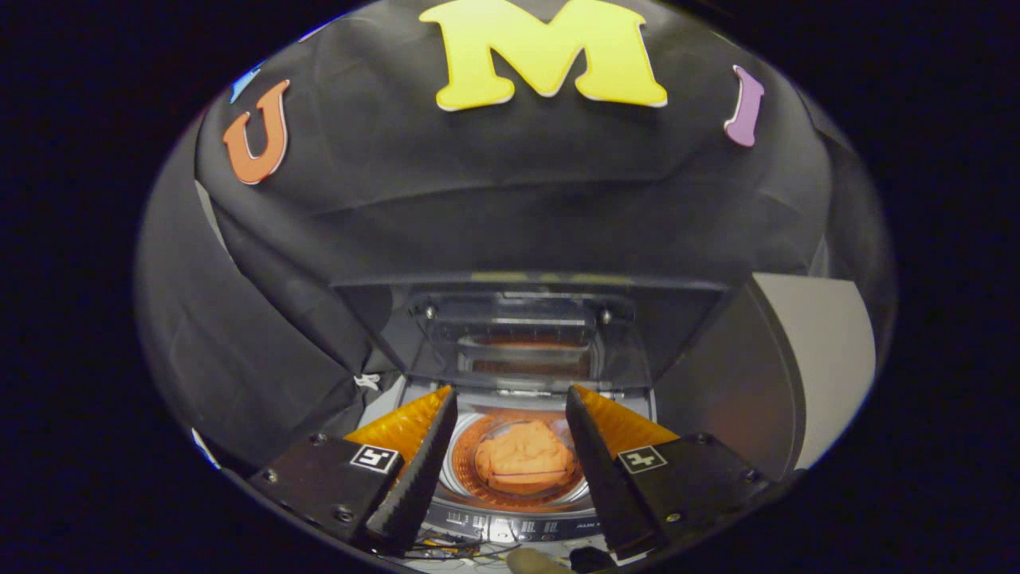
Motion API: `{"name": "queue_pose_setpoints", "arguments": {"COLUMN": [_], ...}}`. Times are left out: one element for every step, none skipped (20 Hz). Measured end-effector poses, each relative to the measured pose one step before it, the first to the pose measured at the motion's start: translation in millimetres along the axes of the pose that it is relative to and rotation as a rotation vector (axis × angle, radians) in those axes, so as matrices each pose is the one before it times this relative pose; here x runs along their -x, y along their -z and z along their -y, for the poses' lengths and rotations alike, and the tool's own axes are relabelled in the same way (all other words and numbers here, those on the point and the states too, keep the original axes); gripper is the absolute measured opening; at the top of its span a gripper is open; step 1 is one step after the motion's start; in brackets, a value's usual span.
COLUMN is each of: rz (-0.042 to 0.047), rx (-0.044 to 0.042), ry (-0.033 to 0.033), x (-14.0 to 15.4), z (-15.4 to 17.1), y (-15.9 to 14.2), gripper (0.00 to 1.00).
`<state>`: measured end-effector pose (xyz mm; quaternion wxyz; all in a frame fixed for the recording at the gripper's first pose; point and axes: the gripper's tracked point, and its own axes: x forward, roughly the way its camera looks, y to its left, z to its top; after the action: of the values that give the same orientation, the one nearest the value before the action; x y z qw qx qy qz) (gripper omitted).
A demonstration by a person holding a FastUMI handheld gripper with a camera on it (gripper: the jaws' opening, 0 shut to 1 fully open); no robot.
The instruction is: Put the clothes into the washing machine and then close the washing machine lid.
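Now gripper [510, 414] hangs above washing machine [518, 522], fingers spread wide, holding nothing. Orange clothes [524, 465] sit down in drum, below and between fingers. Lid [526, 335] stands upright just beyond fingertips, far side — next target, likely pull toward near side.

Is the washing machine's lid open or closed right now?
Open. The lid stands raised behind the drum, where the orange clothes lie. The gripper hovers open above.
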<state>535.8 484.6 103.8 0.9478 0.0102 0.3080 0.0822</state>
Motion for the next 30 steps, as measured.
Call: {"name": "queue_pose_setpoints", "arguments": {"rz": [0.02165,0.02467,0.03024,0.02203,0.01735,0.01386,0.01668,0.00463,-0.00081,0.00408,0.00338,0.00019,-0.00485,-0.00586,-0.00832,-0.00756,-0.00609,-0.0133,-0.01157,-0.0028,-0.01028,-0.01796,-0.01858,-0.01364,-0.00771,-0.00105,0.03536,0.01571,0.01762,0.02394], "rx": [0.00463,0.01404,0.01027,0.01309,0.0198,0.00241,-0.00487,-0.0064,-0.01351,-0.00673,-0.00026,-0.00423,-0.00307,-0.00779,-0.00456,0.00198,0.00527,-0.00016,-0.00524,-0.00701,-0.00386,-0.00665,-0.00517,-0.00016,0.01074,0.02333,0.00304,-0.00142,-0.00776,-0.0057], "ry": [0.00885,0.01367,0.01158,0.00227,0.00497,0.00683,-0.00023,-0.00208,-0.00469,0.00162,0.00555,0.0033,-0.00612,0.002,0.00474,0.00903,0.01042,0.0073,0.00134,0.00627,0.01204,0.01328,0.00997,0.00864,0.01373,0.02011,-0.00319,0.00442,0.00318,0.00492], "x": [2.36,2.57,0.15,0.14,1.67,1.17,1.69,1.08,-1.29,-2.83,-2.83,-5.5,-6.36,-3.14,-6.25,-6.29,-5.76,-6.44,-5.1,-5.24,-5.09,-5.22,-4.09,-7.55,-2.76,-3.3,1.26,-2.79,1.11,-0.34], "z": [1.15,1.49,1.59,-0.55,0.81,0.41,-0.8,-1.28,-0.77,1.7,0.75,0.61,-0.32,0.8,0.73,2.28,1.5,-1.7,-0.97,1.2,2.08,2.52,1.83,0.89,2.87,4.39,0.24,1.07,0.17,-0.09], "y": [-9.96,-10.1,-11.18,-9.74,-9.37,-9.45,-9.39,-6.16,-6.71,-8.42,-6.7,-5.13,-4.31,-2.51,-3.07,-2.02,-0.7,0.38,-0.44,1.39,1.78,4.75,4.17,5.88,5.18,5.58,-3.52,4.09,0.54,-1.15], "gripper": [0.85,0.86,0.86,0.86,0.86,0.86,0.86,0.86,0.86,0.86,0.87,0.86,0.86,0.86,0.86,0.86,0.86,0.86,0.86,0.86,0.86,0.86,0.86,0.86,0.86,0.86,0.87,0.87,0.87,0.87]}}
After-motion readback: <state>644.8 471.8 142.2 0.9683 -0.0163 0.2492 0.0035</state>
